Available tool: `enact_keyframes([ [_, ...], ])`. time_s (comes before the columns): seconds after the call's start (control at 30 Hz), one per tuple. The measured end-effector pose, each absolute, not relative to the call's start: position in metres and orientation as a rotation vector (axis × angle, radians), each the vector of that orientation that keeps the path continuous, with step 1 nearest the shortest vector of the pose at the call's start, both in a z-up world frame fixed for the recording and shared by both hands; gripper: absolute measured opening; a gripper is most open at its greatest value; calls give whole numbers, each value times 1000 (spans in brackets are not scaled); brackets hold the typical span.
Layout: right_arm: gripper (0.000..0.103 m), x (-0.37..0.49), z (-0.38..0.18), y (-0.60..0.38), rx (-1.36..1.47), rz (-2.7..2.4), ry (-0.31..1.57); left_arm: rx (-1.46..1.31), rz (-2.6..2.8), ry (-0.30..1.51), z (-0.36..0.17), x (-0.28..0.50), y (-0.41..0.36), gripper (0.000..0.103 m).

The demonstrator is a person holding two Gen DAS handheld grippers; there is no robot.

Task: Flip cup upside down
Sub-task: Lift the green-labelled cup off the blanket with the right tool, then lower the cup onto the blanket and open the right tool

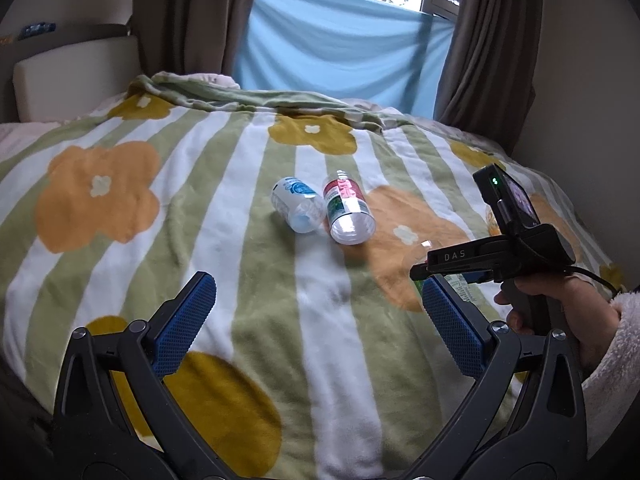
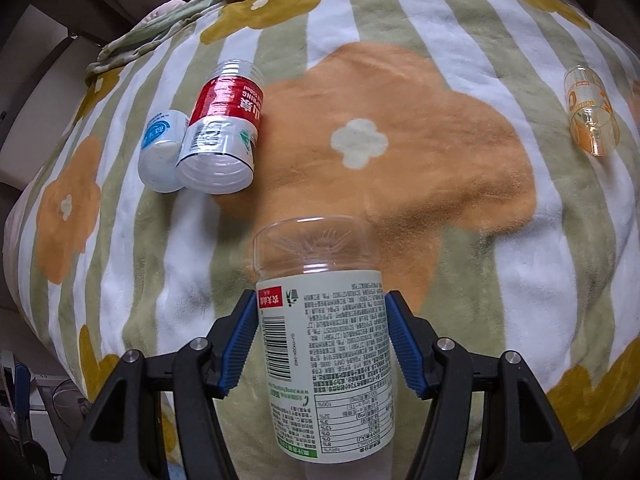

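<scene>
My right gripper point(image 2: 322, 340) is shut on a clear plastic cup with a white and green label point(image 2: 324, 344). Its blue pads point(image 2: 244, 340) press both sides of the label, and the cup's clear ribbed base point(image 2: 316, 248) points away from the camera, over the blanket. In the left wrist view the right gripper point(image 1: 444, 276) is at the right, with the cup mostly hidden behind it. My left gripper point(image 1: 320, 312) is open and empty above the blanket, well short of the other cups.
A striped, flowered blanket point(image 1: 200, 200) covers the bed. A red-labelled cup point(image 2: 220, 128) and a blue-labelled cup point(image 2: 160, 152) lie on their sides, touching. An orange-printed cup point(image 2: 592, 112) lies at the right. Curtains point(image 1: 480, 40) and a window are behind the bed.
</scene>
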State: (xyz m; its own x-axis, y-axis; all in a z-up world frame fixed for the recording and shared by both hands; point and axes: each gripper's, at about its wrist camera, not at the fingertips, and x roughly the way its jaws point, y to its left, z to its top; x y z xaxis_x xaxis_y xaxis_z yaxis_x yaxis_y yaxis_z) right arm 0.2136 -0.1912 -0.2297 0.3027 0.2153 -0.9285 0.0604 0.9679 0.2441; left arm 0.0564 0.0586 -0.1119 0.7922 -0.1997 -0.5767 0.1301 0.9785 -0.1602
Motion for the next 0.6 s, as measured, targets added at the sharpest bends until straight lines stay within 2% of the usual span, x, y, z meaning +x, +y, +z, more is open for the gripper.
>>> enact_keyframes([
  [0.37, 61, 217, -244, -192, 278, 89, 1303, -81, -162, 648, -106, 54, 64, 103],
  [0.4, 68, 217, -243, -193, 297, 99, 1309, -77, -160, 652, -106, 55, 65, 103],
  [0.43, 84, 216, -241, -195, 314, 99, 1313, -74, -159, 657, -105, 55, 65, 103],
  [0.5, 99, 212, -234, -198, 330, 107, 1293, -70, -159, 665, -102, 57, 64, 103],
  [0.53, 103, 209, -229, -201, 334, 120, 1278, -68, -162, 667, -100, 58, 64, 103],
  [0.6, 102, 203, -216, -209, 352, 140, 1246, -57, -172, 671, -93, 61, 60, 103],
])
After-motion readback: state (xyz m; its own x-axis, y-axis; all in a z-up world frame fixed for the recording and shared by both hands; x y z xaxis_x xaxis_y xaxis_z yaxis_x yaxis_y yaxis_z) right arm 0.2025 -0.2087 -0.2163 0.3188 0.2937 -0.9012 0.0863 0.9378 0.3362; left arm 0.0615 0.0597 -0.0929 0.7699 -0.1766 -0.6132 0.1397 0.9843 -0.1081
